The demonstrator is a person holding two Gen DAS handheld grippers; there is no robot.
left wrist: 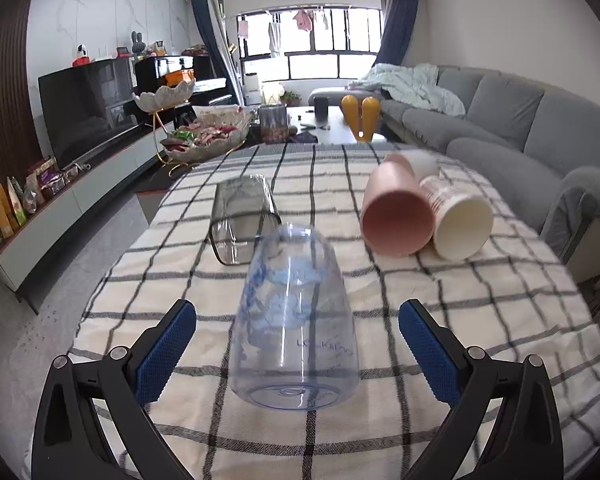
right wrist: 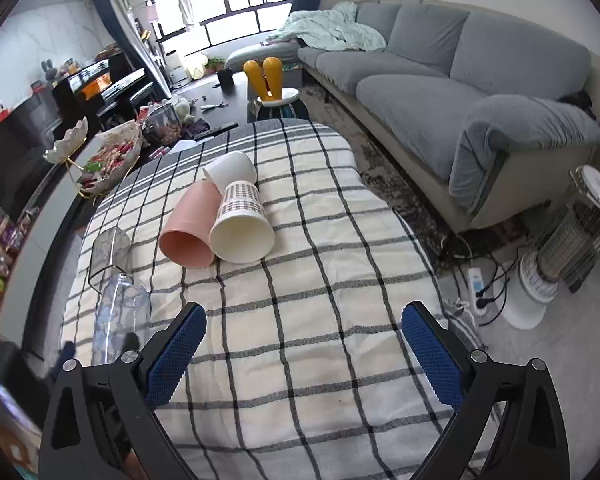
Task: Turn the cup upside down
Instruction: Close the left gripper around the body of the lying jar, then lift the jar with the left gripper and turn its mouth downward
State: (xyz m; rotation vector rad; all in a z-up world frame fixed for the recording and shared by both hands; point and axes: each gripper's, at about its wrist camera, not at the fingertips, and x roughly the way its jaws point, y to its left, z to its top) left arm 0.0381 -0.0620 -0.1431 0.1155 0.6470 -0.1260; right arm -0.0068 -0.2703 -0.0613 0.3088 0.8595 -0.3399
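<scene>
A clear blue-tinted plastic cup [left wrist: 296,320] stands mouth down on the checked tablecloth [left wrist: 480,320], between the fingers of my open left gripper [left wrist: 296,344], which do not touch it. It also shows at the left in the right wrist view [right wrist: 116,320]. A smoky grey clear cup [left wrist: 240,220] lies on its side behind it. A pink cup [left wrist: 396,212] and a patterned paper cup [left wrist: 456,216] lie on their sides, mouths toward me, with a white cup [right wrist: 232,168] behind them. My right gripper [right wrist: 304,344] is open and empty above the cloth.
A tiered snack dish [left wrist: 204,128] stands beyond the table's far left edge. A TV unit [left wrist: 84,116] runs along the left wall. A grey sofa [right wrist: 440,80] lies to the right, with a heater [right wrist: 572,240] and power strip on the floor.
</scene>
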